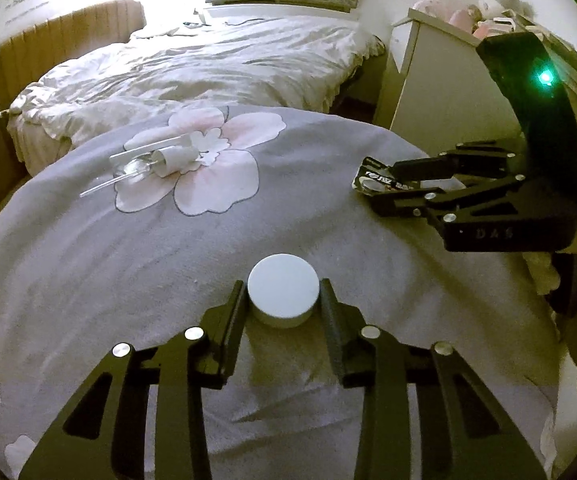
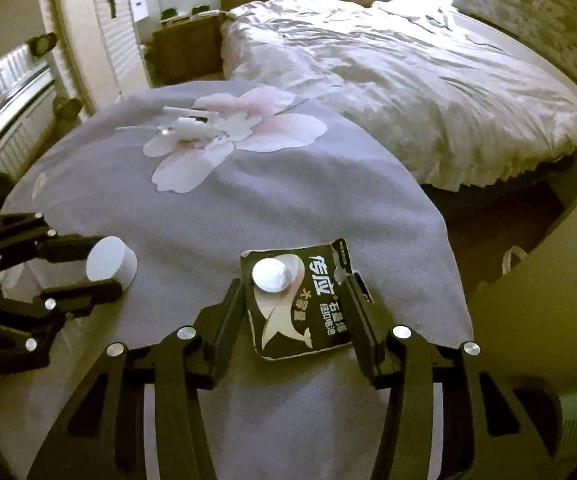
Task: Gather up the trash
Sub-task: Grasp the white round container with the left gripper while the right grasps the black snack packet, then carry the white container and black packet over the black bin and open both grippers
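Trash, lower centre of each wrist view: white cap (image 1: 282, 295) between left claw (image 1: 282, 300) pads, battery card (image 2: 298, 300) between right claw (image 2: 296, 312) pads; contact unclear. Risk: thin card slips on soft blanket (image 1: 128, 260).

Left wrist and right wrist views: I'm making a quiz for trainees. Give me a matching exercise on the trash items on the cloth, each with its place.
Things:
1. white lid
2. battery card
3. plastic tubes

Places:
A. on the pink flower print
B. between the right gripper's fingers
C. between the left gripper's fingers

Pairs: 1-C, 2-B, 3-A
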